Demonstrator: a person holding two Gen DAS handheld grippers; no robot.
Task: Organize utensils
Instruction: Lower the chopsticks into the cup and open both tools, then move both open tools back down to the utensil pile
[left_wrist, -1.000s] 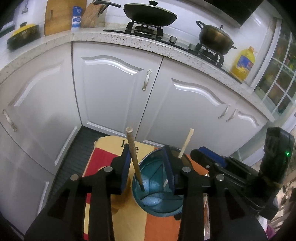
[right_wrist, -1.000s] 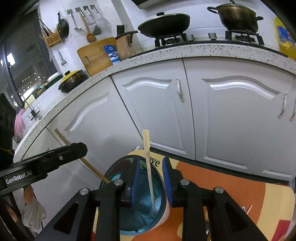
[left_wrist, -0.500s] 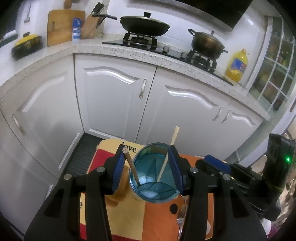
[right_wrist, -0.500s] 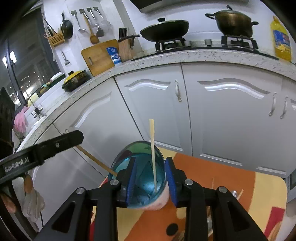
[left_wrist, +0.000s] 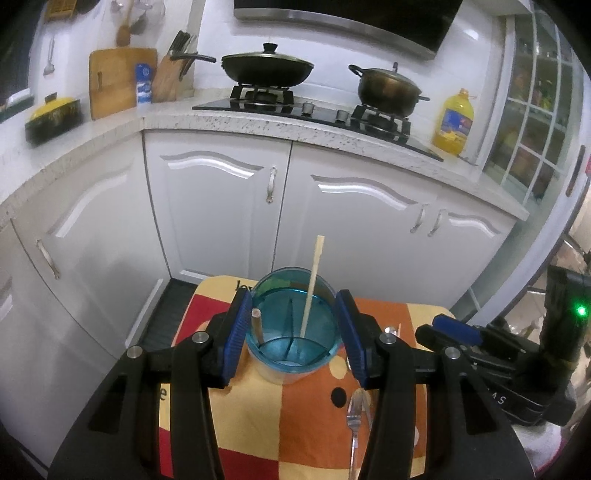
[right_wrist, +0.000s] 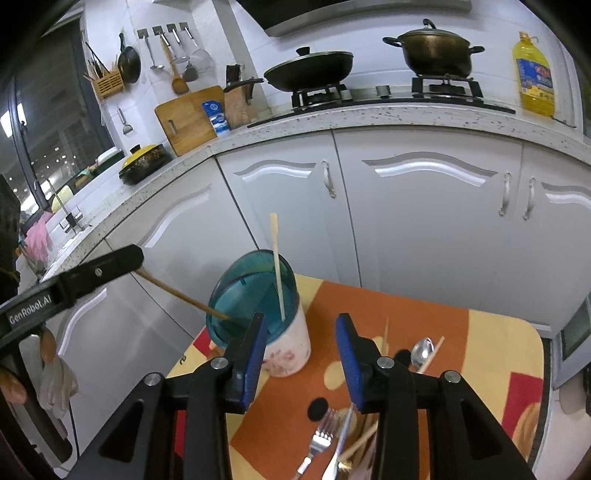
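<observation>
A teal-lined utensil cup (left_wrist: 293, 332) (right_wrist: 255, 295) stands at the back left of a small table with an orange, yellow and red cloth (left_wrist: 303, 424) (right_wrist: 406, 321). In it lean a pale chopstick (left_wrist: 312, 288) (right_wrist: 277, 266) and a brown chopstick (left_wrist: 256, 325) (right_wrist: 181, 295). My left gripper (left_wrist: 293, 334) is open and drawn back from the cup, which shows between its pads untouched. My right gripper (right_wrist: 301, 321) hovers just right of the cup, its jaws opening with nothing between them. A fork (right_wrist: 321, 432) (left_wrist: 354, 417), a spoon (right_wrist: 423, 350) and loose chopsticks (right_wrist: 432, 354) lie on the cloth.
White cabinet doors (left_wrist: 221, 206) stand close behind the table. The speckled counter (right_wrist: 369, 114) above them carries a wok, a pot, a yellow oil bottle (right_wrist: 533, 74) and a cutting board. A dark floor mat (left_wrist: 159, 314) lies at the table's left.
Both grippers have let go of their chopsticks, widened their jaws and pulled back and up from the cup. Both chopsticks now rest in the cup.
</observation>
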